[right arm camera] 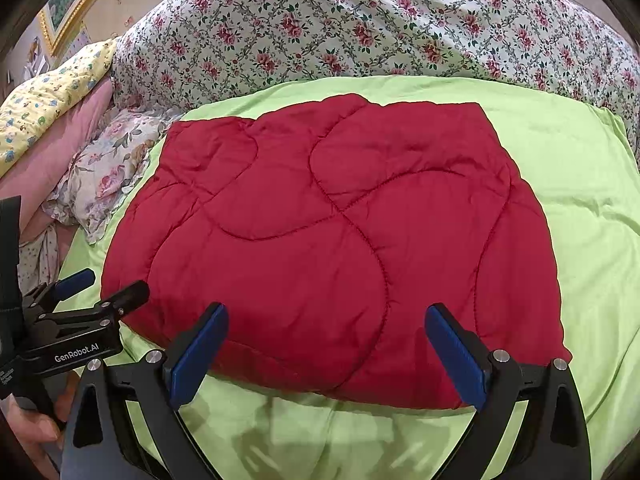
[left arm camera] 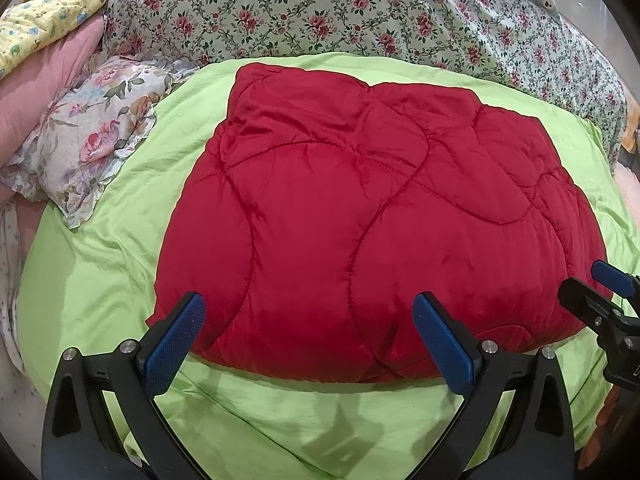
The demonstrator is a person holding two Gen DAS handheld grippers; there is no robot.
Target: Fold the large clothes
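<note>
Nearest the left wrist camera, the left gripper (left arm camera: 308,320) has its blue-padded jaws spread wide with nothing between them, poised above the near edge of the red quilted garment (left arm camera: 360,208). The right gripper (right arm camera: 324,332) stands the same way in its own view: jaws apart, empty, at the near hem. Each appears at the edge of the other's view, so the two sit side by side, near each other. Both seem lined up with that near edge so they can either pinch it for another fold or draw away from a fold that looks finished (my reading, not something shown).

The red quilted garment lies flat as a compact, puffy block in the middle of the green sheet (left arm camera: 100,280), on the bed. Its thickness suggests several layers already stacked, so the folding appears well along.

On the body of the left gripper, seen from the right wrist camera, white lettering reads "GenRobot.AI"; smaller print beside it is too small to read.

Further back, a floral pillow (left arm camera: 88,140) rests at the left, just beside the garment, with a pink cushion (left arm camera: 44,92) and a yellow patterned cloth (left arm camera: 48,28) behind. Farthest, a rose-print bedcover (right arm camera: 360,28) heaps up across the back, and a gilt picture frame (right arm camera: 76,4) hangs on the wall.
</note>
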